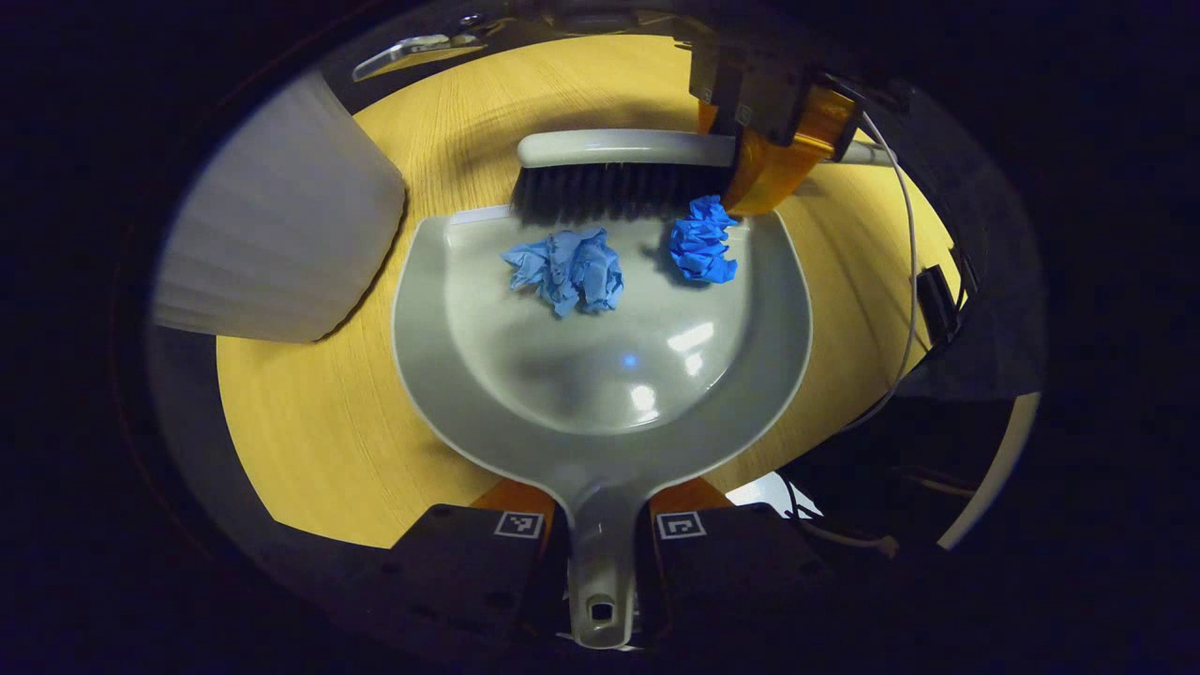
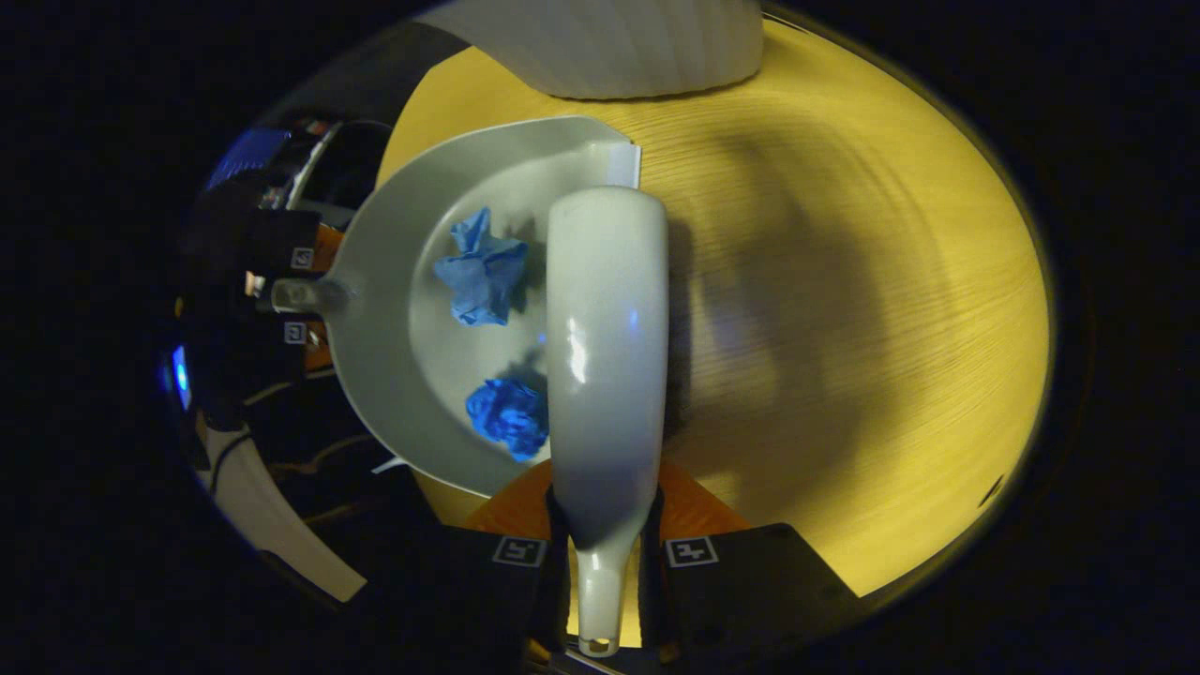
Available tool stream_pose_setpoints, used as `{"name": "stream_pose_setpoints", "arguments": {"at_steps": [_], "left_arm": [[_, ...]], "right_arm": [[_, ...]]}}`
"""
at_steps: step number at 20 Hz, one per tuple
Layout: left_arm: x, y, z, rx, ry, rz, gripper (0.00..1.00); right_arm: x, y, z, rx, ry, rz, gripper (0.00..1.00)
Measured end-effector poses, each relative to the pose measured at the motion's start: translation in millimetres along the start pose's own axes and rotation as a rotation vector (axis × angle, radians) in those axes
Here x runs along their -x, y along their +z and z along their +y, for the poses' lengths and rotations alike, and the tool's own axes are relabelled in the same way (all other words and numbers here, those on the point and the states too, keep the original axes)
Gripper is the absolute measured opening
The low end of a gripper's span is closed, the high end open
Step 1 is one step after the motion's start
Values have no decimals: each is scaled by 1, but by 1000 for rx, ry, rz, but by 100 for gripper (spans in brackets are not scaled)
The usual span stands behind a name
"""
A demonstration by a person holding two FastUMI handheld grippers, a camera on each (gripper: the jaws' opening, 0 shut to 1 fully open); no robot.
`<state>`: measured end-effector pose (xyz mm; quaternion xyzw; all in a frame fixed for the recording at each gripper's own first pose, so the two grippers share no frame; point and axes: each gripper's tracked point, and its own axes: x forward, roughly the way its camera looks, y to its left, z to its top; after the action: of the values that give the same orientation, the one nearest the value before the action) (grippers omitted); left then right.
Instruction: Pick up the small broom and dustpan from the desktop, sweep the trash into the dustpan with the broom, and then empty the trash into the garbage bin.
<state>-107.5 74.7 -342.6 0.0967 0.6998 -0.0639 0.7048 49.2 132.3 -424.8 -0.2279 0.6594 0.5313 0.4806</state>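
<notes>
My left gripper is shut on the handle of the grey dustpan, which lies flat on the yellow tabletop. Two crumpled blue paper balls sit inside the pan: a paler one and a deeper blue one. The small grey broom, dark bristles down, stands at the pan's front lip. My right gripper is shut on the broom's handle; it appears in the left gripper view at the broom's right end. In the right gripper view the broom head lies over the dustpan, the balls to its left.
The white ribbed garbage bin stands on the table to the left of the dustpan, and at the top of the right gripper view. A cable hangs past the table's right edge. Bare wood stretches beyond the broom.
</notes>
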Motion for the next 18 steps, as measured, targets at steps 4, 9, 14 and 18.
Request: {"name": "stream_pose_setpoints", "arguments": {"at_steps": [4, 9, 14, 18], "left_arm": [[3, -1, 1, -8, 46, -36, 28], [-2, 1, 5, -63, 59, -155, 28], [-9, 23, 9, -77, 92, -306, 28], [7, 61, 16, -121, 155, -444, 28]], "right_arm": [[25, -12, 14, -183, 123, -183, 32], [53, -24, 9, -398, 219, -539, 36], [71, -60, 1, -557, 169, -901, 31], [53, -87, 0, -676, 165, -1110, 31]]}}
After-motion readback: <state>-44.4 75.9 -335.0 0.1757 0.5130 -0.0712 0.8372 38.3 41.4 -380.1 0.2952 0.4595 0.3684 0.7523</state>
